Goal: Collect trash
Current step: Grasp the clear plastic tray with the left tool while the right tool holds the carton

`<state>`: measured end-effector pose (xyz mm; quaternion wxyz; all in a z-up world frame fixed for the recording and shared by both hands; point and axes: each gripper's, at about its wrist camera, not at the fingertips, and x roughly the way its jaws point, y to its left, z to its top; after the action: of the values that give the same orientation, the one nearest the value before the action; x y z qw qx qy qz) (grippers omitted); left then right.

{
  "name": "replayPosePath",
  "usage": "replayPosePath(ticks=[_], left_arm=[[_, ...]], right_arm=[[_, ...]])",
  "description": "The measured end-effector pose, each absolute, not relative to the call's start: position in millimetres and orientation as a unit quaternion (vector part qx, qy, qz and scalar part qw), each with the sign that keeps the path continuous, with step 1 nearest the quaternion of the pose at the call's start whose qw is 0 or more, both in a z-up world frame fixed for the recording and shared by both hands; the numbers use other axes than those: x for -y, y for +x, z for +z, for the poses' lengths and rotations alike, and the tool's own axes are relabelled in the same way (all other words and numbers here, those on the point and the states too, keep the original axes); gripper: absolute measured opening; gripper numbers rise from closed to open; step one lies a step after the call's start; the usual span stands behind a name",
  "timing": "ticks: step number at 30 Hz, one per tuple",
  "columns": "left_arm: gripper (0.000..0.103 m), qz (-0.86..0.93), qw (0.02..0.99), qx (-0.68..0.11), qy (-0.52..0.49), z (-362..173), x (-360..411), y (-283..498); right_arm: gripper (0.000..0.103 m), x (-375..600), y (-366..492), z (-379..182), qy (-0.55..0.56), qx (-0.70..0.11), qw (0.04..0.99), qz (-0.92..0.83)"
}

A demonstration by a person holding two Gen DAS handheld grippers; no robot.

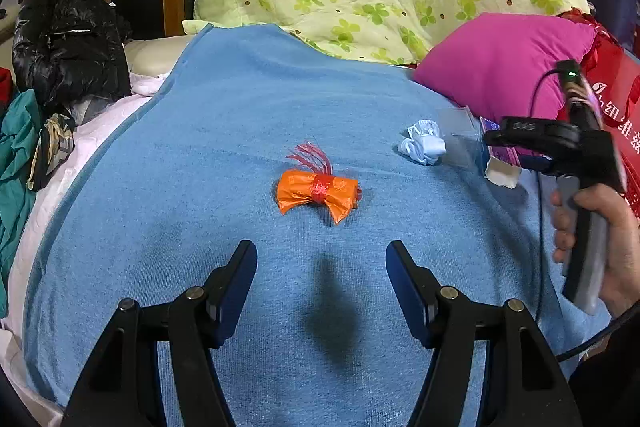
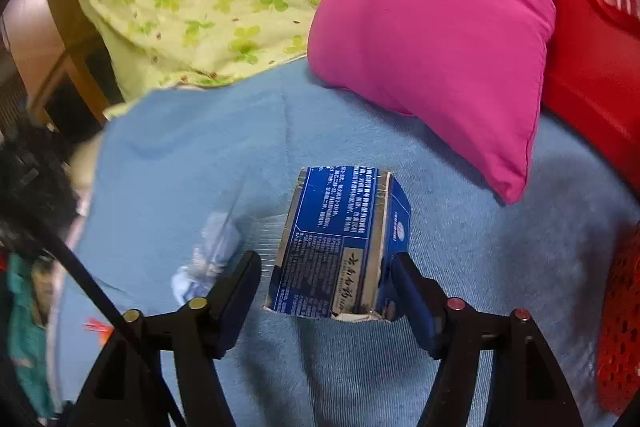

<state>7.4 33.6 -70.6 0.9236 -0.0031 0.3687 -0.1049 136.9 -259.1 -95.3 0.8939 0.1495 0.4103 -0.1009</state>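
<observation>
1. Progress: early, by my read. All the trash in view lies loose on the blue blanket [image 1: 240, 115]; nothing is in a bag yet.
2. Right claw [image 2: 326, 267]: jaws apart, straddling the blue carton [image 2: 340, 243]. The right finger looks to be at or touching the carton's side; there is a visible gap on the left. Not a grip: the carton looks to rest on the blanket, near the pink pillow [image 2: 440, 39].
3. Left claw [image 1: 321, 263]: roughly half open, empty, hovering over bare blanket. The orange wrapper roll [image 1: 318, 193] sits just ahead of its tips, untouched.
4. Crumpled pale-blue paper [image 1: 424, 147] and a clear plastic film [image 1: 460, 143] lie just left of the carton, also uncollected.
5. Black trash bag [image 1: 68, 43] sits at the far left edge, well apart from every item. Likely the drop target, but I can't confirm.
6. Left to do, judging from this: close on the carton, carry it over, then wrapper, paper, film.
</observation>
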Motion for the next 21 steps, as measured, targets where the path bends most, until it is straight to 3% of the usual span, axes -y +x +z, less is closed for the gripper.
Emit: replayPosePath(ticks=[4,9,21], left_arm=[[0.068,-0.103,0.924,-0.367,0.001,-72,-36,9],[0.068,-0.107,0.926,-0.362,-0.005,-70,-37,9],[0.068,-0.156,0.930,-0.333,0.018,-61,12,10]], right_arm=[[0.073,259,140,-100,0.129,-0.414,0.894,-0.111],[0.062,287,130,-100,0.156,-0.421,0.887,-0.109],[0.062,348,96,-103,0.213,-0.443,0.864,-0.111]])
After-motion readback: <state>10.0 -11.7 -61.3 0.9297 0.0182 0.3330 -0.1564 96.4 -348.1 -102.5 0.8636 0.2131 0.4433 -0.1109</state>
